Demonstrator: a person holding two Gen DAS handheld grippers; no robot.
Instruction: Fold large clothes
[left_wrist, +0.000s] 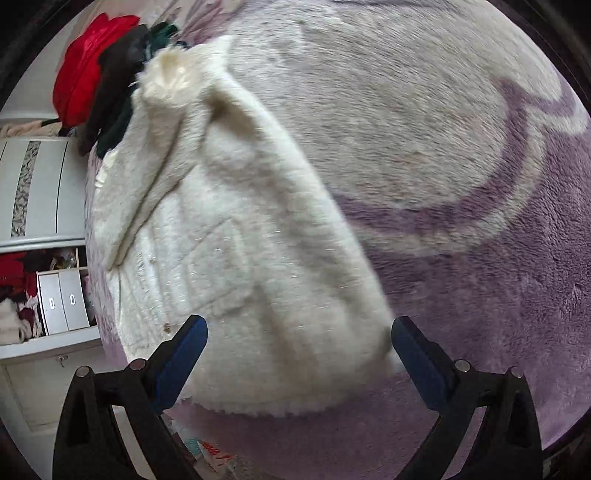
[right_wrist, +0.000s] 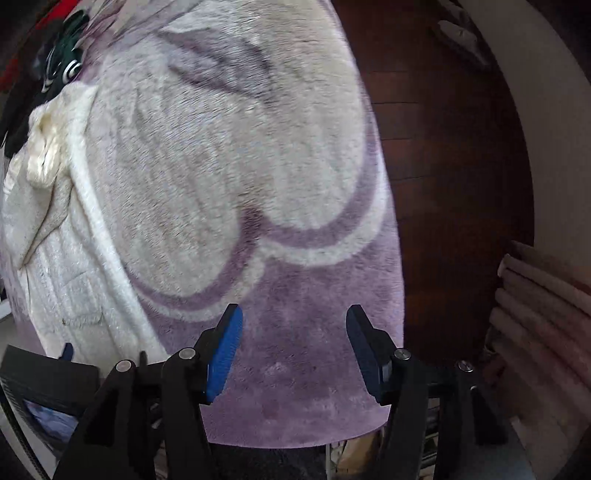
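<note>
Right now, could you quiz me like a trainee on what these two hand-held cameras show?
1. True or false: the left gripper has its fingers clamped on the fluffy white fleece jacket.
2. What does the jacket lie on?
3. Which sits beyond the jacket's collar: A) a heap of red and dark clothes, B) a wooden chair, C) a lamp?

Key:
1. False; both the left gripper and the right gripper are open and empty.
2. A plush purple blanket with a cream pattern.
3. A.
</note>
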